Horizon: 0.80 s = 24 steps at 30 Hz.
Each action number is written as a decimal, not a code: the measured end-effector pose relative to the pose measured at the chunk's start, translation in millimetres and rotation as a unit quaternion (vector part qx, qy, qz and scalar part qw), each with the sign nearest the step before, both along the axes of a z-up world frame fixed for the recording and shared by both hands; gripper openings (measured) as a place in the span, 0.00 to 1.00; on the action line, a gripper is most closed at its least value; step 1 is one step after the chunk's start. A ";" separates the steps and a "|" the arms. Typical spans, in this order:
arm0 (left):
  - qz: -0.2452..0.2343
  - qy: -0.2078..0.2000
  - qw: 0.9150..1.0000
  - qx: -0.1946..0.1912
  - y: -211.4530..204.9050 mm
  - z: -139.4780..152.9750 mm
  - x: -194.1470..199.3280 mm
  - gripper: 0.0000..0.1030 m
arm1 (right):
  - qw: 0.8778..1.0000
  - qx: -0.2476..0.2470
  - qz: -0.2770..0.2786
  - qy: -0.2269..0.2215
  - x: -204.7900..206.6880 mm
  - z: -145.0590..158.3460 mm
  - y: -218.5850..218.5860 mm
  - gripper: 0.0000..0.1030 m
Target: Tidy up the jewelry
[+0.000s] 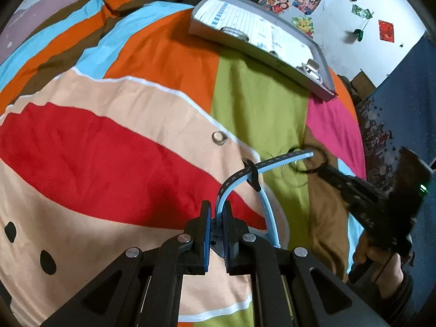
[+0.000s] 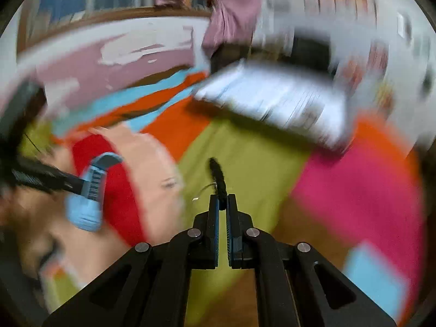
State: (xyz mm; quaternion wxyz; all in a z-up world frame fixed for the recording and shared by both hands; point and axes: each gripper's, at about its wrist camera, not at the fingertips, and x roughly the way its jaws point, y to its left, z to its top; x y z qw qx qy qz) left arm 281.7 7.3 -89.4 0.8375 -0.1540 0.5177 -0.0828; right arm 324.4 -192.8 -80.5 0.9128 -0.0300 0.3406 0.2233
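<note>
**Ana:** While the left gripper (image 1: 216, 209) pinches that light blue strap (image 1: 268, 163), why hold it so near the buckle end?

**Ben:** My guess: a grip there lets the long tail hang free, so the band (a watch strap, by the row of holes) can be carried without dragging on the striped bedspread (image 1: 109, 152). Its jaws are clamped on the strap, which arches up out of them and runs off to the right.

**Ana:** And the right gripper (image 2: 223, 200)?

**Ben:** Squeezed tight on a black hair tie (image 2: 218, 174), lifted above the green patch. That view is heavily blurred, so little else there is certain.

**Ana:** Where should these go?

**Ben:** Likely the grey tray (image 1: 325, 62) at the far side of the bed, tilted on the covers. It seems to be lined with printed paper; a clear bangle (image 1: 234, 31) lies inside it, and some small metal piece (image 1: 312, 66) sits in the right corner.

**Ana:** Anything left loose?

**Ben:** A silver ring (image 1: 219, 137) on the peach stripe, well apart from both grippers and the tray
</note>
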 end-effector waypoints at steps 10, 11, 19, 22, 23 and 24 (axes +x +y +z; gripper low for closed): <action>-0.001 0.017 1.000 0.002 -0.5 -15.0 5.6 0.07 | 0.987 -0.048 -0.132 0.077 58.9 -51.0 -35.4 0.05; -0.001 0.017 1.000 0.002 -0.2 -15.7 5.7 0.07 | 0.986 -0.056 -0.147 0.062 61.4 -48.1 -39.4 0.05; -0.003 0.011 1.000 0.003 -0.5 -14.7 6.0 0.07 | 0.991 -0.015 -0.132 0.007 57.6 -25.6 -48.0 0.05; -0.003 0.006 1.000 0.003 -1.1 -12.9 5.3 0.07 | 0.993 -0.012 -0.111 -0.040 41.9 -9.2 -42.7 0.05; -0.003 0.006 1.000 0.002 -1.4 -12.9 4.9 0.07 | 0.994 -0.012 -0.100 -0.053 37.7 -3.2 -40.0 0.05; -0.002 0.006 1.000 0.002 -1.2 -13.3 4.3 0.07 | 0.994 -0.013 -0.089 -0.062 35.3 2.0 -36.6 0.05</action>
